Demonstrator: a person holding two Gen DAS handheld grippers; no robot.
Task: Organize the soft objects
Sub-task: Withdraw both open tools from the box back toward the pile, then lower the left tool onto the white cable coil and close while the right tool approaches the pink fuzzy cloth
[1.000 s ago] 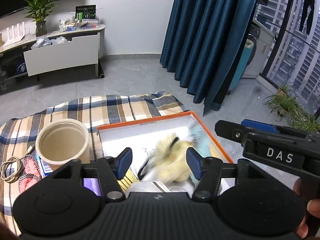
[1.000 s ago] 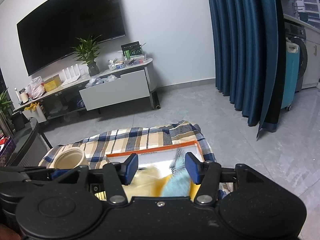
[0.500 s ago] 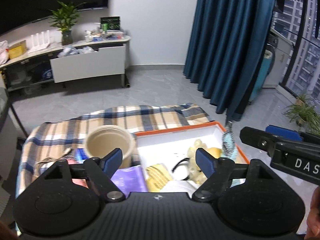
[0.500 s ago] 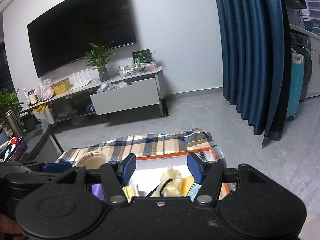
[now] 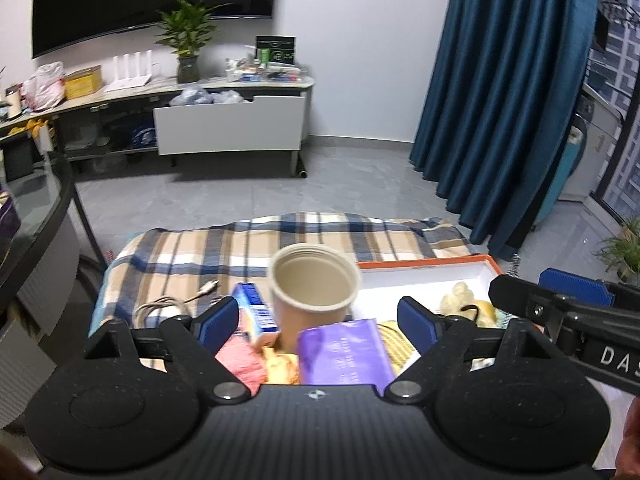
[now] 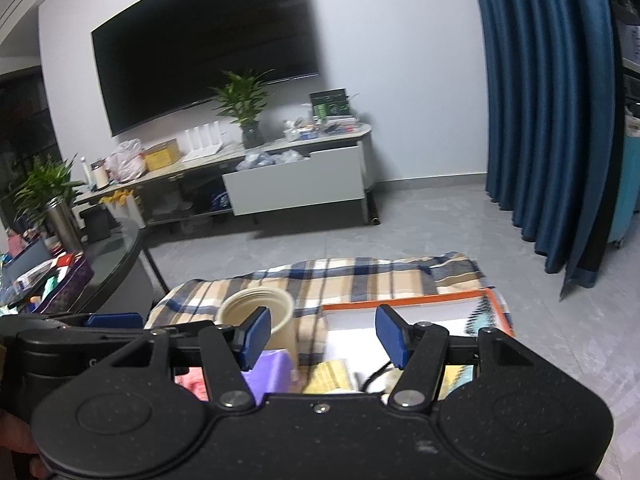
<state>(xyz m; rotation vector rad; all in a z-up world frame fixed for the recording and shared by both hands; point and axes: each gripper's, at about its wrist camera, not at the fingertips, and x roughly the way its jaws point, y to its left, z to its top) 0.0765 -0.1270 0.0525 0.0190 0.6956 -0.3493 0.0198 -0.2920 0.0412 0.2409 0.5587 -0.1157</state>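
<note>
An orange-rimmed white box [image 5: 424, 266] sits on a plaid blanket [image 5: 240, 248]. In it lie a pale yellow plush [image 5: 460, 296] and a flat yellow item [image 6: 332, 376]. A teal soft thing [image 6: 486, 312] rests against the box's right wall. Left of the box stand a beige cup [image 5: 314, 280], a purple pack [image 5: 344, 354], a blue-and-white carton [image 5: 256, 312] and a pink cloth [image 5: 240, 360]. My left gripper [image 5: 318, 322] hovers above the cup and pack, its jaws opening with nothing gripped. My right gripper [image 6: 323, 337] is open above the box's left end, holding nothing.
A coiled white cable [image 5: 160, 306] lies on the blanket's left part. A glass-topped table [image 5: 36, 216] stands at the left. Beyond the grey floor are a TV stand [image 5: 228, 124] and blue curtains [image 5: 500, 92]. A potted plant [image 5: 624, 248] stands at the right.
Both grippers have drawn back and risen from the box and their jaws have widened. The yellow plush and teal thing that were between them now lie in the box. Both views swung left.
</note>
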